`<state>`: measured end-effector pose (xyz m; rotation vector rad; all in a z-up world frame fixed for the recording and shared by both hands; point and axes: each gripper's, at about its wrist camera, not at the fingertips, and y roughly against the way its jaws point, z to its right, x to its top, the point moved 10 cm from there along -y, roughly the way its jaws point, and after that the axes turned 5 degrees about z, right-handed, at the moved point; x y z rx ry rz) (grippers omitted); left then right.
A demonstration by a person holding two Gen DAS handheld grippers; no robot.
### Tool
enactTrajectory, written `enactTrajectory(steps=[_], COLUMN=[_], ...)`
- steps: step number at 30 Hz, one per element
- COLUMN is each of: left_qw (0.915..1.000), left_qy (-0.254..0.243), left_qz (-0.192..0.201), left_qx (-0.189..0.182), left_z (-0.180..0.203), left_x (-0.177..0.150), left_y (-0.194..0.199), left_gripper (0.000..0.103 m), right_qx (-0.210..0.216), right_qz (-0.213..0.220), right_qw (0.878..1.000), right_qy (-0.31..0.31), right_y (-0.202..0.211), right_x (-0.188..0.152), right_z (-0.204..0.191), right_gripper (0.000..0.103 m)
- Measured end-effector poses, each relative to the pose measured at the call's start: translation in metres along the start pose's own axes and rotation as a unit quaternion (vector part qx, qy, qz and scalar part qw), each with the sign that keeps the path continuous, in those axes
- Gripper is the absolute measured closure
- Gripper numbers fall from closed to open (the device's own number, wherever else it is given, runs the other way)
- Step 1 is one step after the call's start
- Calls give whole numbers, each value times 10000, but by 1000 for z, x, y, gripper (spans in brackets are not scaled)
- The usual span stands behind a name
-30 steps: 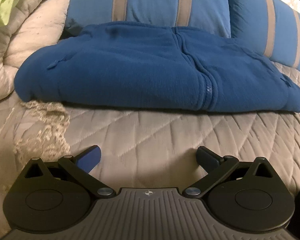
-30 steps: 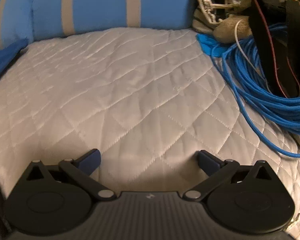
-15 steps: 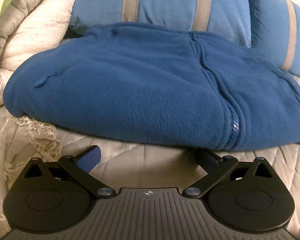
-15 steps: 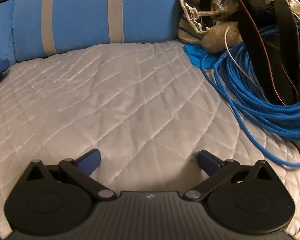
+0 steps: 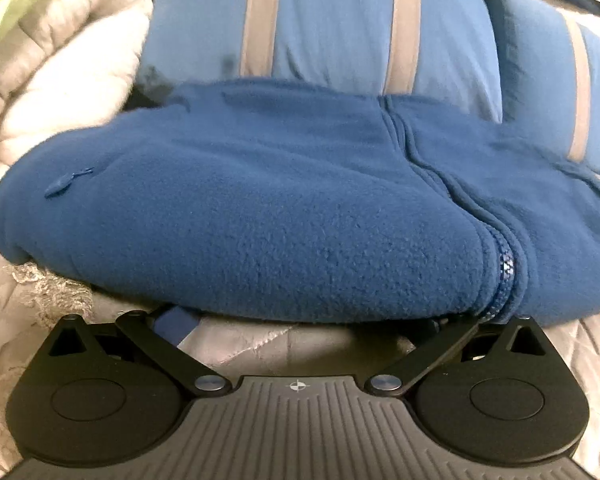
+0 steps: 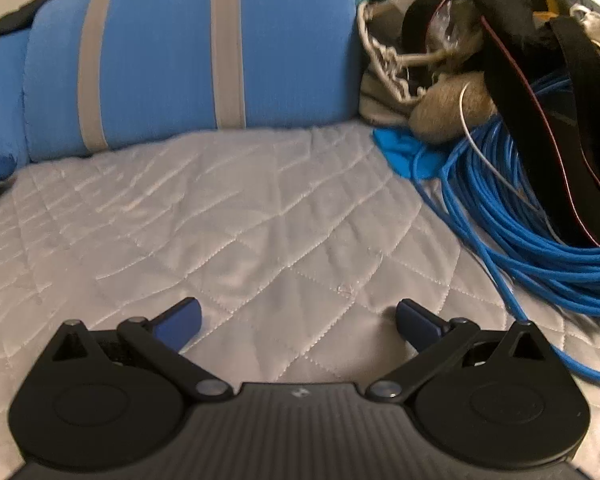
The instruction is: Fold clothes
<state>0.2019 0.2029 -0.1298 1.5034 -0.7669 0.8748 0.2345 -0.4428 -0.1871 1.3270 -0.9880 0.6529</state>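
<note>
1. Left wrist view: the left gripper point(image 5: 300, 322) has closed in on the folded blue fleece jacket point(image 5: 260, 216), which filled only the upper half of the view a second ago and now crowds it. The jaws are spread wide, and the fingertips point(image 5: 176, 320) slip out of sight under the jacket's near folded edge, the right one hidden just below the zipper point(image 5: 506, 268). The jacket lies on a pale quilted bedspread point(image 5: 268, 342), its far side against two blue pillows with grey stripes point(image 5: 332, 24). A rumpled cream comforter point(image 5: 56, 76) is heaped at left, with a frayed lace trim point(image 5: 48, 288) beside the jacket's corner.

2. Right wrist view: the right gripper point(image 6: 298, 320) has edged forward over bare quilted bedspread point(image 6: 236, 216), jaws spread and holding nothing. A striped blue pillow point(image 6: 180, 48) now looms larger at the head of the bed. At right, a coil of blue cable point(image 6: 540, 240) sits among black straps point(image 6: 560, 92) and assorted clutter. The jacket is barely visible here, a dark blue sliver at far left.
</note>
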Motion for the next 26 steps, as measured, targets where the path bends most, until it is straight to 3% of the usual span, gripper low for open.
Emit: enactTrajectory(steps=[4, 26], left_qw=[10000, 9999], left_qy=[-19, 49], left_qz=[61, 124], left_qx=[19, -32], left_z=[1, 0], left_x=[0, -2], left_y=[1, 1], left_gripper=[0, 0], right_qx=[60, 9], right_qz=[192, 249], right_qw=[9997, 9997], right_qy=[-98, -31], right_y=[2, 4], right_x=[0, 0], right_z=[2, 1], right_gripper=[1, 1])
